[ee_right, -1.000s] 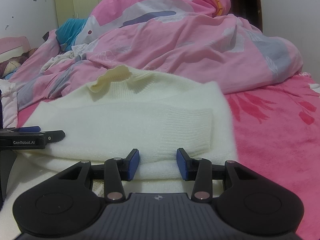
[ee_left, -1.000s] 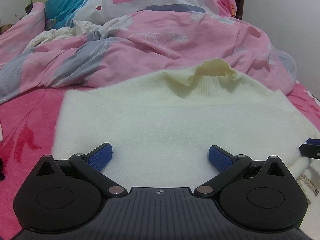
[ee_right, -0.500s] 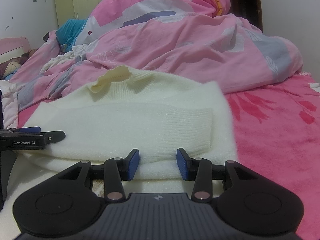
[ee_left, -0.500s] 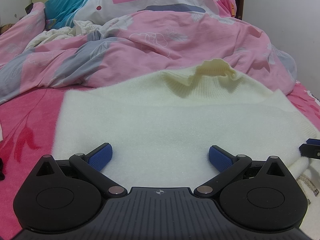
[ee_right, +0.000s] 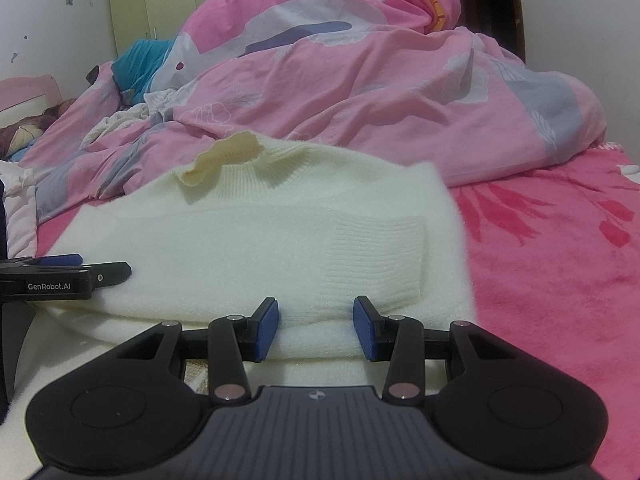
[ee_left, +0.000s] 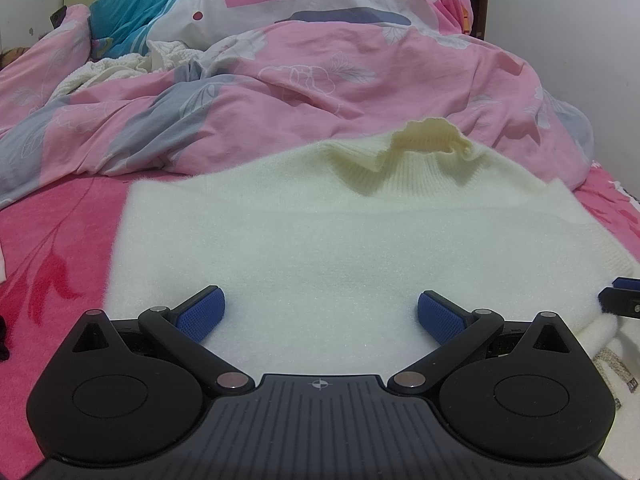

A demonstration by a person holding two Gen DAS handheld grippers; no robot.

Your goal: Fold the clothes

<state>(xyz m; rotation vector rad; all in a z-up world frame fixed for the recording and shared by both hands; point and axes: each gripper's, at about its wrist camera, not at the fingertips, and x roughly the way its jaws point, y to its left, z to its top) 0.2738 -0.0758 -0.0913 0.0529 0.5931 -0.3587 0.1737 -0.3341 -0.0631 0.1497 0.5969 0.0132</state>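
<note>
A cream knitted sweater (ee_left: pixel 320 232) lies flat on the bed, its ruffled collar (ee_left: pixel 432 136) at the far end against the duvet. One sleeve is folded across the body, its ribbed cuff (ee_right: pixel 380 256) toward the right. My left gripper (ee_left: pixel 320 312) rests wide open over the near part of the sweater. My right gripper (ee_right: pixel 317 328) stands partly open at the sweater's (ee_right: pixel 260 240) near folded edge; fabric lies between the pads without bunching. Each view catches the other gripper's tip: the left one (ee_right: pixel 80 270) and the right one (ee_left: pixel 620 296).
A heaped pink and grey duvet (ee_left: pixel 320 80) rises just behind the sweater. The pink flowered bedsheet (ee_right: pixel 560 260) shows to the right and left of it. A teal cloth (ee_left: pixel 128 12) and a white knit (ee_left: pixel 120 68) lie far left; a wardrobe (ee_right: pixel 160 12) stands behind.
</note>
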